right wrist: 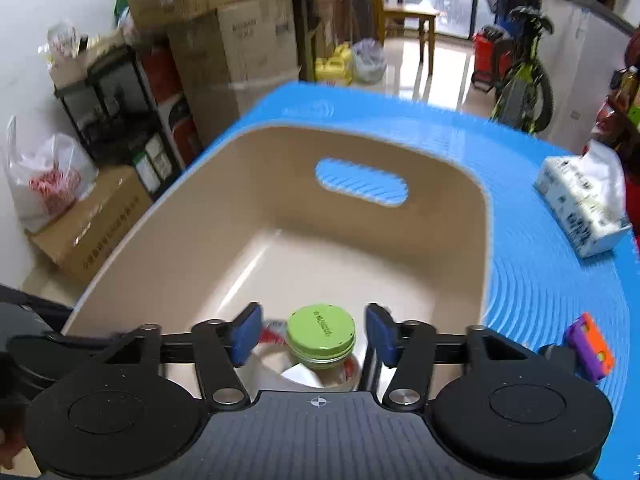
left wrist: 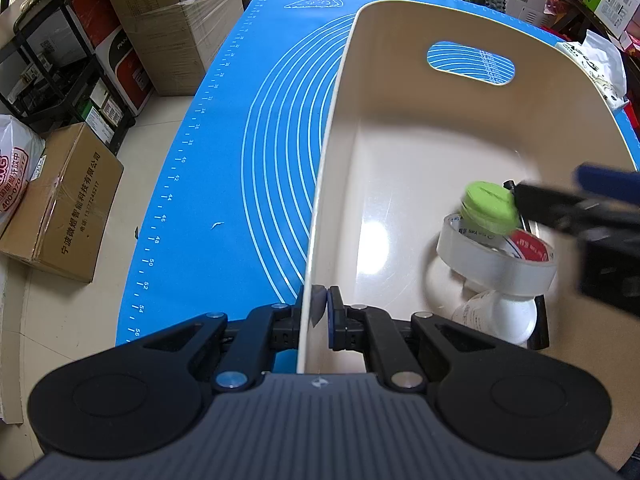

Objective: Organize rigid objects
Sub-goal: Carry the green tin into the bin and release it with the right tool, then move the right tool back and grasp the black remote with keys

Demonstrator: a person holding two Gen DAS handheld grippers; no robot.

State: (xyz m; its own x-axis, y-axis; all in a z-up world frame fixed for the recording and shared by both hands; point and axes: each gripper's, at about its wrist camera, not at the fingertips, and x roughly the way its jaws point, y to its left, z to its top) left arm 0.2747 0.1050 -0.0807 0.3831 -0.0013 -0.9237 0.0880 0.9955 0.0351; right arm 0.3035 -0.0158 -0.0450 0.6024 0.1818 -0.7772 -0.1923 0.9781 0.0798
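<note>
**Jar over the bin, fingers spread**

The green-lidded glass jar [right wrist: 321,336] sits low in the near corner of the beige plastic bin [right wrist: 200,216], upright or nearly so, resting in or on the roll of clear packing tape [left wrist: 494,258]. Beside the tape lies a white bottle [left wrist: 496,316], and a dark flat item shows at the bin's near edge, too hidden to name. My right claw [right wrist: 313,334] hangs above the jar with its blue pads [right wrist: 247,332] apart, one on each side of the lid and clear of it, so I judge the jar is released, or about to be gripped; I cannot tell which.

My left claw [left wrist: 322,306] is clamped on the bin's left wall, pads pressed to the rim from inside and outside, steadying it on the blue silicone mat [left wrist: 224,160].

Outward on the mat, to the right, lie a purple and orange small object [right wrist: 588,346] and, farther back, a pack of tissues [right wrist: 580,208].

Risks as I see them: the jar stands on an uneven bed of tape and bottle, so a nudge from a pad as I lift out could tip it and knock glass against the bin. If my left grip twists, the light bin may tilt or slide on the mat and shift everything inside.
</note>
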